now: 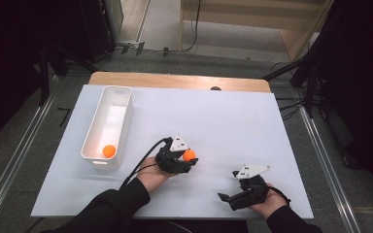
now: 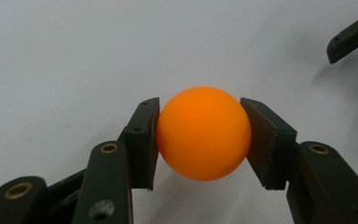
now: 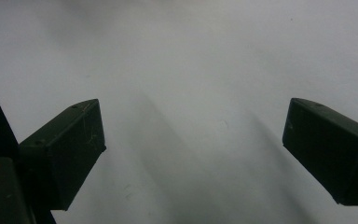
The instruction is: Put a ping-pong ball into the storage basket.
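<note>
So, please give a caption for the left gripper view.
Left tongs clamp an orange ball above the white table.

The left gripper [image 1: 187, 160] hides part of the orange ball [image 1: 190, 155] in the high view. The white bin's [image 1: 93, 131] near wall conceals the lower edge of the second ball [image 1: 109, 151].

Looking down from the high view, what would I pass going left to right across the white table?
White bin with an orange ball in its near end → left gripper, shut on a second orange ball → right gripper, fingers apart, holding nothing.
</note>
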`<state>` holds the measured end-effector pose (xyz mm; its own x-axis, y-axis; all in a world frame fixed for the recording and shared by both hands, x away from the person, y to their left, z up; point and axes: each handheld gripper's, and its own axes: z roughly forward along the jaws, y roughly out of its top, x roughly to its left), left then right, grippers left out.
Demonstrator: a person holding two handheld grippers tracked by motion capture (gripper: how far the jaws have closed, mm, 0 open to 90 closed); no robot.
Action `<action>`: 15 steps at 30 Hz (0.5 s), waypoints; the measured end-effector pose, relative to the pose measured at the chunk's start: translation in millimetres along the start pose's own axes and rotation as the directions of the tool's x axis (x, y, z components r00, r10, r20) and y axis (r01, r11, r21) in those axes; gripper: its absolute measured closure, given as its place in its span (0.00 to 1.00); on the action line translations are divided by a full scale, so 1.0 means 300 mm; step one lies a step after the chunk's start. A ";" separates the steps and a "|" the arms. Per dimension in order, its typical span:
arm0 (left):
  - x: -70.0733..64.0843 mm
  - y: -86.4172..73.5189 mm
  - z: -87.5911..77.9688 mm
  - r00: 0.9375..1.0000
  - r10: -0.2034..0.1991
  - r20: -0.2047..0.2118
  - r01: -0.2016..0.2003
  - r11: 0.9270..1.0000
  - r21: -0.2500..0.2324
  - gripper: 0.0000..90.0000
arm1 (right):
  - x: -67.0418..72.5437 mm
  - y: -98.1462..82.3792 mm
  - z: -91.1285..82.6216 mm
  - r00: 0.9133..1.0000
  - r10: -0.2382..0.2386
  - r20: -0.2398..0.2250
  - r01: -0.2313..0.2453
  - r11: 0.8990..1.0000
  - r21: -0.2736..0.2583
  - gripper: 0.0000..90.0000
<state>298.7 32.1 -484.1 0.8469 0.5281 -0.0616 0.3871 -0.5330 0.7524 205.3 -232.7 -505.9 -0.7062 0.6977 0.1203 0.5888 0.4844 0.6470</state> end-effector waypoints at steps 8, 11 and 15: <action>0.007 0.009 -0.017 1.000 -0.004 0.005 0.004 1.000 -0.001 0.56 | 0.001 0.001 0.000 1.000 0.004 0.000 -0.004 1.000 0.001 0.05; 0.008 0.014 -0.021 1.000 -0.003 -0.008 0.003 1.000 0.010 0.56 | 0.001 0.001 0.000 1.000 0.003 0.000 -0.003 1.000 0.001 0.05; 0.015 0.022 -0.035 1.000 -0.006 -0.003 0.006 1.000 0.009 0.56 | 0.001 0.001 0.000 1.000 0.008 0.002 -0.008 1.000 0.003 0.05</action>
<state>301.2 37.8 -472.6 0.8434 0.5334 -0.0643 0.3957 -0.5357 0.7460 205.1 -232.4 -505.7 -0.7011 0.7022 0.1241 0.5952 0.4804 0.6442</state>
